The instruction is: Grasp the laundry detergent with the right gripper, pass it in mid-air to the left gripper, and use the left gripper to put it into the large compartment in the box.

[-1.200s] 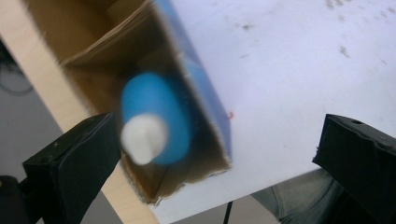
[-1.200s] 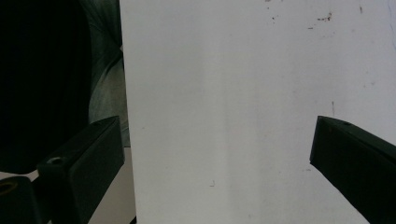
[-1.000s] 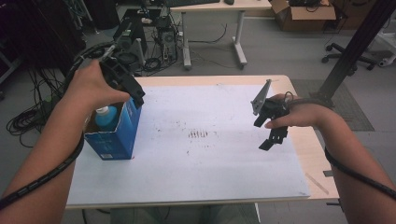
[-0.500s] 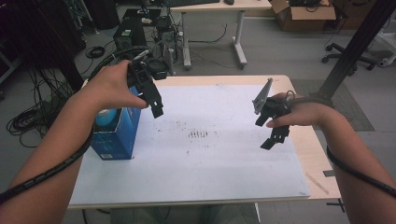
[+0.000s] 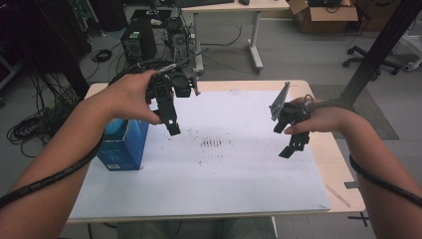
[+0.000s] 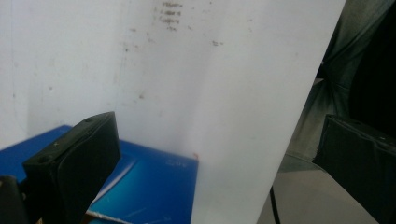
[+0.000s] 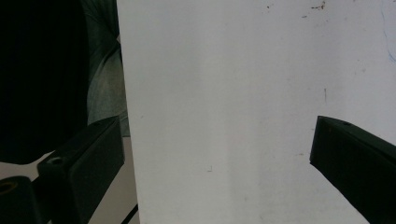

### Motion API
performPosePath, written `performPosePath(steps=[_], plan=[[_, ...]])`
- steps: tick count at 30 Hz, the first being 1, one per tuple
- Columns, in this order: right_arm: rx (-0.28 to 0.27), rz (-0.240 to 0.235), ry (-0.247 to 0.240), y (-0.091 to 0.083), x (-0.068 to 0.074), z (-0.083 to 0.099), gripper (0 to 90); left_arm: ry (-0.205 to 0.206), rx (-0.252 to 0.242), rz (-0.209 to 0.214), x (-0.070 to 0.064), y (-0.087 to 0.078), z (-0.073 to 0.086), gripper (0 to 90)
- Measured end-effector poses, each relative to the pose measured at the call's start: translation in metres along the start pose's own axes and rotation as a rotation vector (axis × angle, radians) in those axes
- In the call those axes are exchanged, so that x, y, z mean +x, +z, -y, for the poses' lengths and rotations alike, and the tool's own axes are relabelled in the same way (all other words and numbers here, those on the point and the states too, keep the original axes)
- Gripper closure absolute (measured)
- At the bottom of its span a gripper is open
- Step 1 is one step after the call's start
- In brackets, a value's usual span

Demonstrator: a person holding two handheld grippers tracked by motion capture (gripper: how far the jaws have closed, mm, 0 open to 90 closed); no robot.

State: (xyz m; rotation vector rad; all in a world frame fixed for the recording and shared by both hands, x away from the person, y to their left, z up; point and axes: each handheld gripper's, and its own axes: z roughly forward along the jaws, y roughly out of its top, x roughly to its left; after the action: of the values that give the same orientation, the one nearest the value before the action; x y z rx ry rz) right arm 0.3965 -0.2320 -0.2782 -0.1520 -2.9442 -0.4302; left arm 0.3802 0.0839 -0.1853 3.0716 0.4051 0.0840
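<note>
Holding both grippers released above the white sheet (image 5: 199,179), I see left gripper (image 5: 171,124) beside the blue box (image 5: 122,147), right gripper (image 5: 293,144) well apart.

- Dim, even light; the white table sheet (image 5: 234,174) reads brightest, shadows soft.
- Both gripper views are soft, the near jaws blurred.
- Room edges fall dark.

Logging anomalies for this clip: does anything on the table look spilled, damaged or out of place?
Only a patch of dark smudges marking the middle of the white tabletop. The blue box stands upright near the left edge; nothing looks spilled or broken.
</note>
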Motion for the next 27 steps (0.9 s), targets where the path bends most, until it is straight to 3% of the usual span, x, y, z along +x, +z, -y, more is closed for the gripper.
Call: performPosePath(steps=[4, 6, 16, 20, 27], plan=[[0.002, 0.003, 0.004, -0.001, 0.000, 0.001, 3.1, 0.087, -0.008, -0.007, -0.004, 0.006, -0.003, 0.2], [0.004, 0.006, 0.007, -0.001, 0.000, 0.002, 3.1, 0.118, 0.028, -0.027, -0.004, 0.010, -0.004, 0.2], [0.011, 0.013, 0.006, -0.006, -0.001, 0.005, 3.2, 0.179, 0.041, 0.022, -0.003, 0.016, -0.006, 0.2], [0.013, 0.012, 0.006, -0.007, -0.004, 0.005, 3.2, 0.188, 0.015, 0.031, -0.002, 0.014, -0.009, 0.2], [0.014, 0.000, 0.001, -0.004, -0.011, 0.004, 3.2, 0.180, 0.018, 0.036, 0.003, 0.015, -0.010, 0.2]])
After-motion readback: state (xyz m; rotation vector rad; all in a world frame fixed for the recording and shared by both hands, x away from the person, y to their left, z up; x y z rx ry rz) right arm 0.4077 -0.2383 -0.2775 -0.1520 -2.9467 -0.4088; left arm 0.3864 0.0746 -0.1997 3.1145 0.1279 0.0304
